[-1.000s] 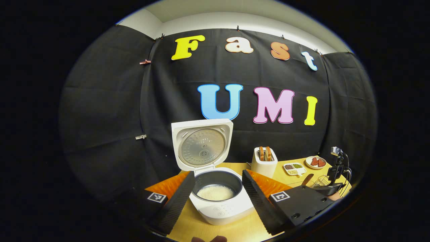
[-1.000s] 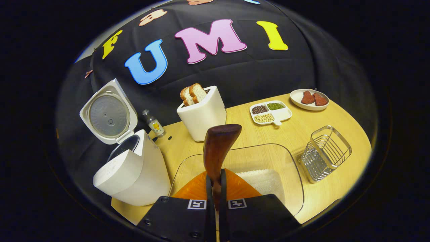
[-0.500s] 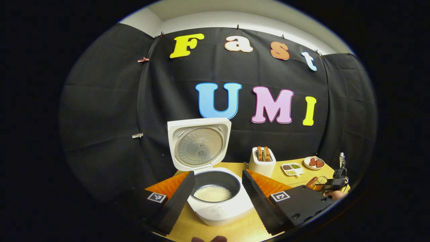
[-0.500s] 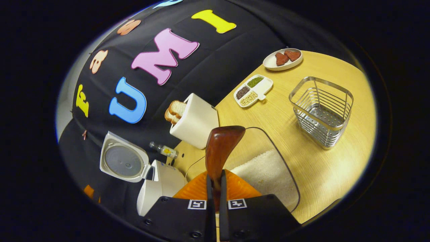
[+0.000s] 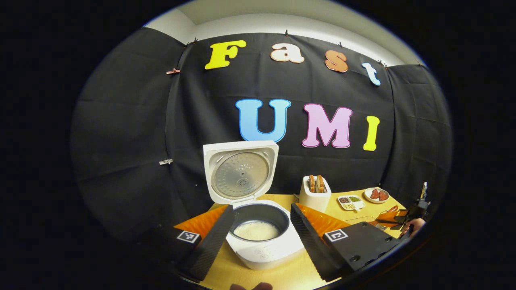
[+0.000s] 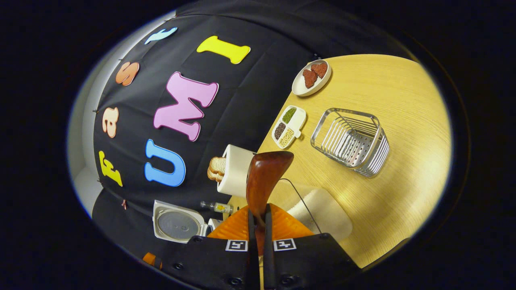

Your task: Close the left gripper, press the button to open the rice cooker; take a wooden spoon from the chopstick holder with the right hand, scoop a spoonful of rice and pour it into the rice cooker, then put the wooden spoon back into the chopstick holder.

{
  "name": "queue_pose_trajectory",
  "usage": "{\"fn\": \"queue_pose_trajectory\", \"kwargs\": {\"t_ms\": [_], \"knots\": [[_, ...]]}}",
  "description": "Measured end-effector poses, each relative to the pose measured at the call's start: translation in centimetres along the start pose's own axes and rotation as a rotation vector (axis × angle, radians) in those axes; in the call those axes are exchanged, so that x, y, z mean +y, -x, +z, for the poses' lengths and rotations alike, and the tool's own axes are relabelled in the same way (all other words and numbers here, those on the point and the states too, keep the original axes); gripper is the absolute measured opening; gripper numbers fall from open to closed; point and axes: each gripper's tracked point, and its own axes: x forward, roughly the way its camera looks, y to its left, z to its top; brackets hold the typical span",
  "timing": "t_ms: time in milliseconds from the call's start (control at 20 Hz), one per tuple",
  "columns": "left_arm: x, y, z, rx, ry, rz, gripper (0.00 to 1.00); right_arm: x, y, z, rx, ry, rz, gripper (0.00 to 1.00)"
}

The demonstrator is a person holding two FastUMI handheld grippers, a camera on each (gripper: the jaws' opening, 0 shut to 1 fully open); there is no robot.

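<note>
1 wooden spoon (image 6: 264, 181) in right claw (image 6: 258, 217) | 1 rice cooker (image 5: 258, 229) open | 2 toast slices (image 6: 217, 168)

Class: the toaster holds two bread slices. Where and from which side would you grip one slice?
Grip the crust end that sticks out above the toaster, coming down from above. The bread stands upright in the slot with its lower part hidden in the toaster's body. Probably put one finger on each flat face, though the neighbouring slice leaves little room.

left gripper (image 5: 260, 225) held level at bottom centre of left gripper view, fingers spread wide apart. right gripper (image 6: 258, 219) at bottom centre of right gripper view, rolled sideways, fingers pinched on the wooden spoon (image 6: 264, 179) handle.
</note>
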Motion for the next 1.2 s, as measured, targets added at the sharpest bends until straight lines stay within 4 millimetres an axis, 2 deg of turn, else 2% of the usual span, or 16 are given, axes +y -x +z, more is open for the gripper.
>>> {"fn": "queue_pose_trajectory", "kwargs": {"t_ms": [250,400,550,700,900,1100,1200], "knots": [[0.9,0.9,-0.1,0.0,0.001,0.011,0.97,1.3,1.6,1.5,-0.025,-0.105,0.027,0.08],[1.6,1.5,-0.3,-0.004,0.0,0.016,0.97,3.8,2.6,1.5,-0.02,-0.167,0.066,0.08],[2.9,2.3,-0.2,-0.013,-0.006,0.028,0.97,6.8,3.5,0.4,0.007,-0.175,0.097,0.08],[4.4,3.1,-0.2,-0.023,-0.006,0.041,0.97,10.8,3.9,-1.6,0.058,-0.145,0.126,0.08],[6.2,4.4,-0.8,-0.026,0.005,0.055,0.97,17.4,3.0,-6.2,0.157,-0.172,0.208,0.08],[7.9,5.6,-1.5,-0.027,0.028,0.076,0.97,22.9,1.1,-10.8,0.229,-0.157,0.274,0.08],[8.8,6.0,-2.0,-0.02,0.035,0.093,0.97,24.9,-0.5,-13.2,0.253,-0.14,0.293,0.08]]}}
